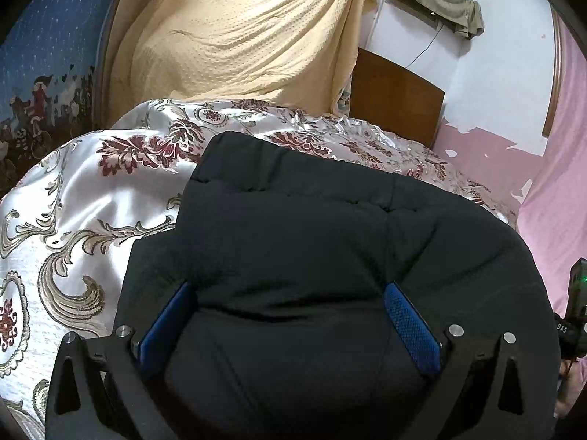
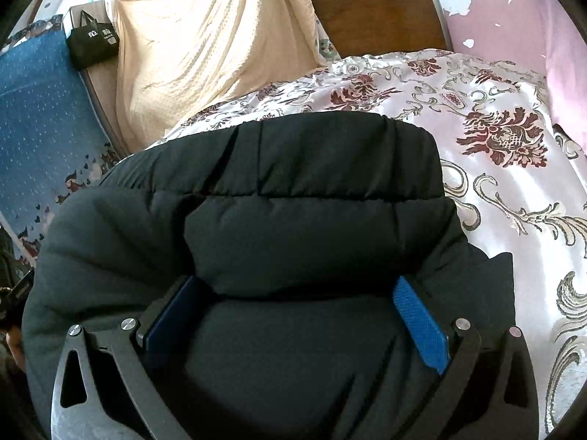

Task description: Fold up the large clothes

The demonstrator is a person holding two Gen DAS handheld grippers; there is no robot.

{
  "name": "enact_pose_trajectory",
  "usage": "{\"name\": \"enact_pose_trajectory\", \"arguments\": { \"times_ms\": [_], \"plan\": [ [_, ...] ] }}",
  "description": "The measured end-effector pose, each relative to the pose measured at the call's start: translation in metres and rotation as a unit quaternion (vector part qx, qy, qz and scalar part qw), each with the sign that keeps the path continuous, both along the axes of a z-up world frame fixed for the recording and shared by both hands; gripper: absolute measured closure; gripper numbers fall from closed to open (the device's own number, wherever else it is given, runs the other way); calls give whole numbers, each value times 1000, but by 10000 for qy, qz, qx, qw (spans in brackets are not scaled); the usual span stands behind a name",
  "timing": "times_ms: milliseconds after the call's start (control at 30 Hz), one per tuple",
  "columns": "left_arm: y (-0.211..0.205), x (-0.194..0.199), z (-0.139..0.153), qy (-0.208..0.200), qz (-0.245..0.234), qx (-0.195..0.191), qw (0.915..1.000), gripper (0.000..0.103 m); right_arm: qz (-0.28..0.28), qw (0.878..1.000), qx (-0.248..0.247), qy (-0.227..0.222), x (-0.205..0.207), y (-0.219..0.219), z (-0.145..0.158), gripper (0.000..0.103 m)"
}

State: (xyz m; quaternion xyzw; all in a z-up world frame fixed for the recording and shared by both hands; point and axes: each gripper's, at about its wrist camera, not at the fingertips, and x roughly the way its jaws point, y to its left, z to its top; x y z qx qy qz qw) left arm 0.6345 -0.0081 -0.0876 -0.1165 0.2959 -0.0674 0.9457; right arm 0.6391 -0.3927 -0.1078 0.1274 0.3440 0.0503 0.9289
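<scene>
Clearly, both views are filled by a black quilted padded jacket (image 1: 312,227) lying on a bed covered with a shiny white satin bedspread patterned in maroon flowers and grey-gold scrolls (image 1: 73,198). The jacket's long axis runs away from each camera toward the dark brown wooden headboard (image 1: 396,99), and its far end is a straight, gathered edge that faces the headboard. In the right wrist view that far edge (image 2: 330,124) sits squarely across the frame, with stitched quilt lines running parallel beneath it.

The left claw (image 1: 290,315) has its blue-padded fingers (image 1: 411,326) spread wide apart, with a puffy fold of the jacket bulging between them; the pads touch the fabric at the sides, but I cannot tell whether they are pinching it or only resting against it. The right claw (image 2: 297,311) stands the same way, its blue pads (image 2: 422,322) well apart and a thick roll of the jacket (image 2: 315,234) swelling between them; again the grip cannot be judged.

Behind the bed hangs a cream dotted-texture blanket (image 1: 238,36), draped in folds. A blue starry fabric with a dark figured border (image 1: 40,58) lies to the left, and a small black tote bag (image 2: 93,42) sits beside the cream blanket in the right wrist view. A pink wall with peeling patches (image 1: 491,154) stands to the right.
</scene>
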Motion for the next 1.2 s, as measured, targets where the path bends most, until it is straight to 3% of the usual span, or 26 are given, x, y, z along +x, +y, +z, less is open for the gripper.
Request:
{"name": "enact_pose_trajectory", "arguments": {
  "times_ms": [300, 400, 500, 633, 733, 900, 1067, 1200],
  "plan": [
    [13, -3, 4, 154, -42, -291, 9994, 0, -108, 9998, -16, -144, -11, -3, 7, 1],
    [35, -15, 17, 450, 29, -357, 9983, 0, -174, 9995, -250, -15, -23, -6, 18, 1],
    [65, -32, 28, 476, 83, -604, 9970, 0, -41, 9995, -300, -18, -50, -16, 32, 1],
    [89, -46, 32, 716, -332, -582, 9952, 0, 269, 9986, -403, 225, -89, -41, 41, 1],
    [90, -59, 29, 775, -863, -336, 9927, 0, 376, 9975, -460, 388, -108, -58, 43, 1],
    [77, -71, 12, 1076, -1745, -249, 9784, 0, 509, 9980, -26, 361, -131, -79, 43, 1],
    [60, -69, -1, 1217, -1857, 164, 9749, 0, 644, 9965, 102, 514, -124, -80, 32, 1],
    [60, -66, -4, 1343, -1936, 143, 9717, 0, 549, 9952, 264, 763, -107, -84, 16, 1]
  ]
}}
